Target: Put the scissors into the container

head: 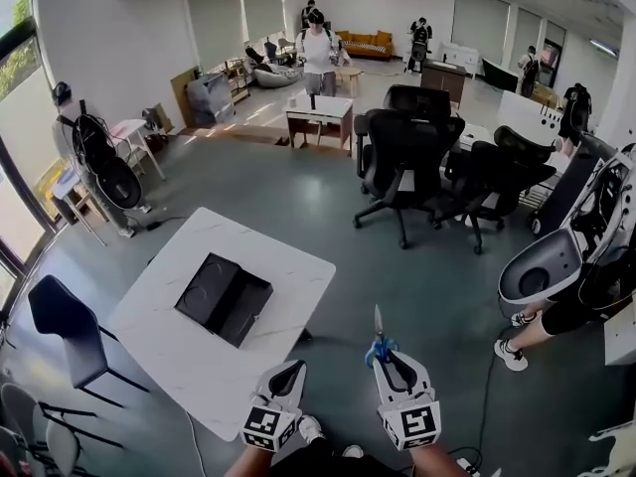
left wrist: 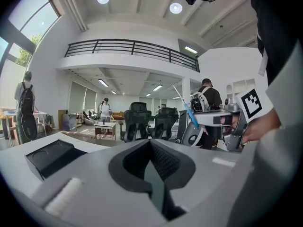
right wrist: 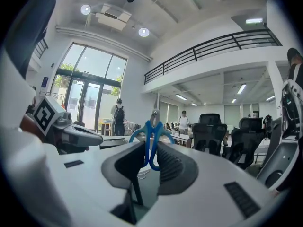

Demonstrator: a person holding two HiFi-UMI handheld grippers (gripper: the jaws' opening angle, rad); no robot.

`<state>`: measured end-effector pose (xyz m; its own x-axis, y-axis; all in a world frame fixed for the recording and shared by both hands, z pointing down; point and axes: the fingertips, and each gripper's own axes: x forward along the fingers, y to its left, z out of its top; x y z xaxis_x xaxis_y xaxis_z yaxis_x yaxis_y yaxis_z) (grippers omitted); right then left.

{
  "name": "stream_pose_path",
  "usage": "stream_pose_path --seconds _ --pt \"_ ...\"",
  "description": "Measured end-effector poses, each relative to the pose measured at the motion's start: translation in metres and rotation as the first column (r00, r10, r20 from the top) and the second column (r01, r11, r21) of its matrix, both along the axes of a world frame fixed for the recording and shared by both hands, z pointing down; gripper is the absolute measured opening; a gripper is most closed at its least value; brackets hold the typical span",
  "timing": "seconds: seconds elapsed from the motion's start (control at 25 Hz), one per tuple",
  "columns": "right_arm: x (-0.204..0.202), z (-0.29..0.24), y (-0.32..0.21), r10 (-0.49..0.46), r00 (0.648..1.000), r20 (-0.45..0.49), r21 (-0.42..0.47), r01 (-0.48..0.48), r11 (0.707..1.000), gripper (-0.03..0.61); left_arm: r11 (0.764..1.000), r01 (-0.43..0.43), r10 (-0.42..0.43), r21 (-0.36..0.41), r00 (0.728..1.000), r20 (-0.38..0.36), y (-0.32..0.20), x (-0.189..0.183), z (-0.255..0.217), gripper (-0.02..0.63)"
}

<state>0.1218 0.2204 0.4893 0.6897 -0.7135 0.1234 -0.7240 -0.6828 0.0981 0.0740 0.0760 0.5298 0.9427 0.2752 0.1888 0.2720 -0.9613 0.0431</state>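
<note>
The scissors (head: 378,344) have blue handles and a thin blade that points away from me. My right gripper (head: 391,364) is shut on the handles, out over the floor to the right of the white table (head: 169,351). In the right gripper view the scissors' blue loops (right wrist: 151,144) stand upright between the jaws of the right gripper (right wrist: 150,151). The black container (head: 224,298) lies open on the table, ahead and to the left. My left gripper (head: 284,378) hangs shut and empty near the table's front corner. From the left gripper (left wrist: 150,148) I see the container (left wrist: 51,156) and the scissors (left wrist: 190,113).
Two black office chairs (head: 407,152) stand on the floor beyond the grippers. A person's legs and sneakers (head: 517,344) are at the right by a white machine (head: 542,266). A black chair (head: 62,331) sits left of the table. Several people stand at the far end.
</note>
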Motion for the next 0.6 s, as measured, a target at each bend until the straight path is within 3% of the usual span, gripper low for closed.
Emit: stream_pose_path --seconds 0.36,0.6 --pt "0.042 0.010 -0.065 -0.020 0.999 0.039 -0.018 0.021 1.000 0.084 1.000 0.007 -0.007 -0.009 1.000 -0.022 -0.060 0.041 -0.005 0.009" --pt "0.050 0.009 -0.115 -0.073 0.997 0.038 -0.035 0.074 0.997 0.084 0.995 0.102 -0.102 -0.006 0.995 -0.007 -0.114 0.041 0.009 0.009"
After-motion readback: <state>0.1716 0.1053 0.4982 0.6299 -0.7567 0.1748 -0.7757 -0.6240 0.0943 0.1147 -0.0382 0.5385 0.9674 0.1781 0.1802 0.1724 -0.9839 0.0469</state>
